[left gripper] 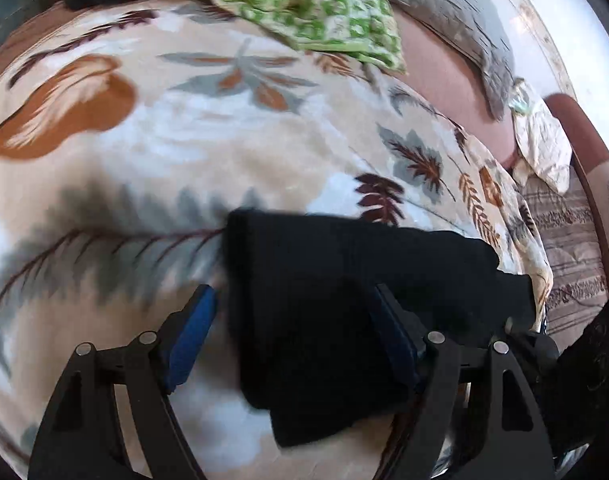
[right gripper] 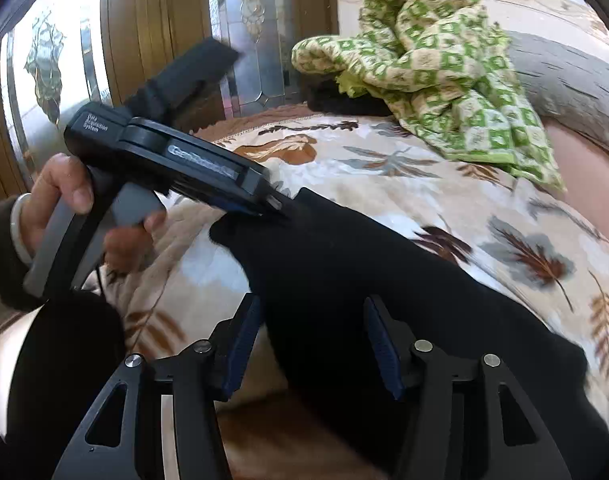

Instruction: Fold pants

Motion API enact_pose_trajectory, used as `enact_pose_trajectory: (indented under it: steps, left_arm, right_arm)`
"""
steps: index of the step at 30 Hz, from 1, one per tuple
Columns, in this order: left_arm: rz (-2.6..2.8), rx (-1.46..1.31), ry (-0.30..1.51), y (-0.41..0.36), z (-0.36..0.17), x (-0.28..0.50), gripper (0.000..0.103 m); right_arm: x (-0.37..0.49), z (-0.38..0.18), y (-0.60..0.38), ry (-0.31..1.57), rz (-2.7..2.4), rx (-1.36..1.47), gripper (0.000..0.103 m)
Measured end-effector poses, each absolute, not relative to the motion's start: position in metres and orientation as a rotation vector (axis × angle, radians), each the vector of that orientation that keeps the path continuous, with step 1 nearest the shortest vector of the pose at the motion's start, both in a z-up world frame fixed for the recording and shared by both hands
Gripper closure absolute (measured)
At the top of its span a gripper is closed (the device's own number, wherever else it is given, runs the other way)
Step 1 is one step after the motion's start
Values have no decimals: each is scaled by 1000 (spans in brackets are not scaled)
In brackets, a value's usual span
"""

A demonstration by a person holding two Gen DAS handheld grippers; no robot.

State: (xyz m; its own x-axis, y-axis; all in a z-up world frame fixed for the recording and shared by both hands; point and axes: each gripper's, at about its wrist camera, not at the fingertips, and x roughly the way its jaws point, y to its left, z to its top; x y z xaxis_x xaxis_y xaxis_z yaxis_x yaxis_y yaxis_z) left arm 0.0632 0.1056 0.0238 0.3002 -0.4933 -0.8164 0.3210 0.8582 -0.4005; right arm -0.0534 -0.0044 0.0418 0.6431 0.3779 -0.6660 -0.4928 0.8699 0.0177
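Black pants (left gripper: pixel 324 320) lie between both grippers' parted fingers (left gripper: pixel 192 332).

Before you lies a bed under a cream blanket (left gripper: pixel 176 152) printed with brown and grey leaves. A crumpled green-and-cream patterned cloth (right gripper: pixel 436 68) rests at its far side, touching a grey pillow (right gripper: pixel 564 80). Beyond the bed you see wooden panelling (right gripper: pixel 144 12) with leaded glass (right gripper: pixel 256 32).
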Motion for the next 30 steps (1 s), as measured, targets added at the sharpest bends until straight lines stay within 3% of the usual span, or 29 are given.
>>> enact_pose_trajectory:
  steps: [1,4,10,16,18,21,30]
  left_arm:
    - [-558,-156,1129,101,29,65,37]
    - [-576,-133,1070,95,47,73,40]
    - [-485,-90,1001,115,57,79,40]
    - [-437,-59,1004,123,60,59,40]
    - [-436,-14,979,113,69,45,38]
    - [-474,20,947,93,81,26,30]
    - [-490,17,1023,43,54,3,28]
  right_arm:
    - [-49,46,-9,720,497,-122,99]
    - [-42,63,-35,699,505,78,98]
    - [-49,37,-14,779,515,70,98]
    - [-54,26,-16,813,508,79,86]
    - [-64,40,-32,787,499,79,67]
    - [-80,57,-71,730,403,86,49]
    - [-48,40,-198,813,21,226,44]
